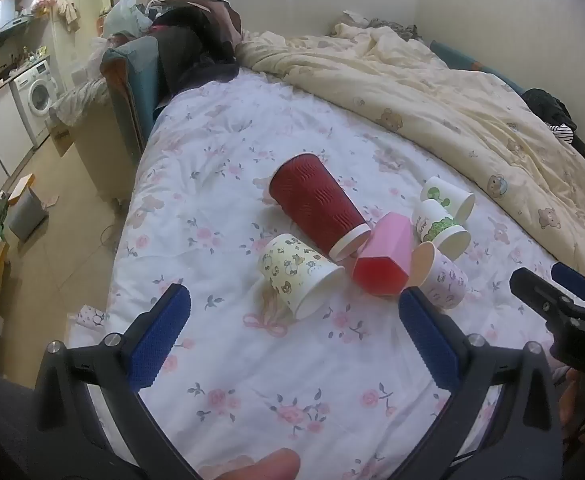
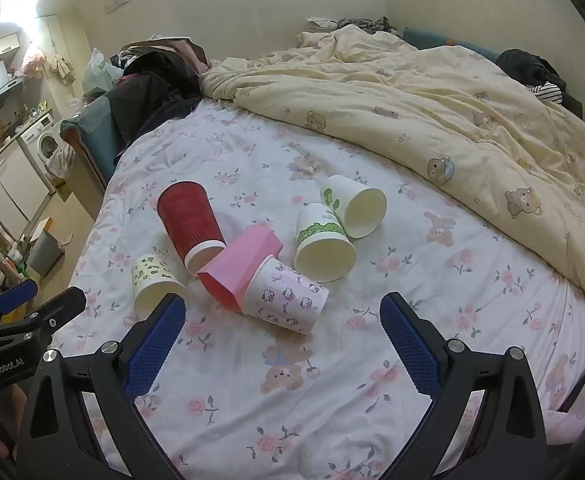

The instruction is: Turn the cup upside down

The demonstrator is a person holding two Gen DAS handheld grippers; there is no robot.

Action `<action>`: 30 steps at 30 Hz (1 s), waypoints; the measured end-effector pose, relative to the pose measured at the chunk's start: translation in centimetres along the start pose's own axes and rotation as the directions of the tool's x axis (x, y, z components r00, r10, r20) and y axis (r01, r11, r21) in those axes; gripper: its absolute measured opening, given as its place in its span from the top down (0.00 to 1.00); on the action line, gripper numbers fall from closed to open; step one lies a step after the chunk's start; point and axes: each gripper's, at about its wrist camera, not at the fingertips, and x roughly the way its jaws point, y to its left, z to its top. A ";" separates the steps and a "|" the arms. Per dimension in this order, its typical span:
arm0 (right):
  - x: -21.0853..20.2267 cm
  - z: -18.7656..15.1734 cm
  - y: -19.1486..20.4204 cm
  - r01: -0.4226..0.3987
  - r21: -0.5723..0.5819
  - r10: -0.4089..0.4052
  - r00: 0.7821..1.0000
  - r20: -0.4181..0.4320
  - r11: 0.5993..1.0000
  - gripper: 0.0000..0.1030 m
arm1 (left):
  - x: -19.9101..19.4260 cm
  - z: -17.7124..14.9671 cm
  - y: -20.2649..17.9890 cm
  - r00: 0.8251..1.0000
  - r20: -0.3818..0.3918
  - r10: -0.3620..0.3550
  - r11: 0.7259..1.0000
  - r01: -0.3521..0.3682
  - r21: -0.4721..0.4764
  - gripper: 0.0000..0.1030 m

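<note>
Six cups lay tipped over in a loose cluster on the floral bedsheet (image 2: 252,380), and not one of them stood rim-down. The landmark was the pink faceted cup (image 2: 238,266), on its side in the middle of the pile with its red inside facing the cameras. Touching it on the far left lay the tall red ribbed cup (image 2: 190,220), its white-rimmed mouth against the pink one. Nearer and further left of the pink cup sat the yellow bear-print cup (image 2: 152,282), mouth toward the grippers. Pressed against the pink cup's right side was the white kitten-print cup (image 2: 286,296), its base pointing right. Beyond the pink cup to the right lay two green-printed white cups, one (image 2: 322,242) just behind the kitten cup and another (image 2: 356,206) further back, touching each other.

The left gripper (image 1: 294,334) hovered above the sheet just short of the bear-print cup (image 1: 298,274), jaws spread wide and holding nothing. The right gripper (image 2: 282,346) hung near the kitten-print cup, jaws likewise spread and empty. A cream bear-print duvet (image 2: 432,112) was bunched well behind the pile.
</note>
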 end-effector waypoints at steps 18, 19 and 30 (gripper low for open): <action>0.1 0.0 0.0 -0.001 0.001 0.001 1.000 -0.002 1.000 0.03 | 0.0 0.0 0.0 1.000 0.002 0.003 1.000 -0.003 0.003 0.00; 0.1 0.0 0.1 -0.001 0.001 0.001 1.000 -0.002 1.000 0.03 | 0.0 0.0 0.0 1.000 0.001 0.003 1.000 -0.003 0.002 0.00; 0.0 -0.1 0.1 -0.001 0.002 0.001 1.000 -0.003 1.000 0.03 | -0.3 -0.1 0.6 1.000 0.004 0.003 1.000 -0.003 0.004 0.00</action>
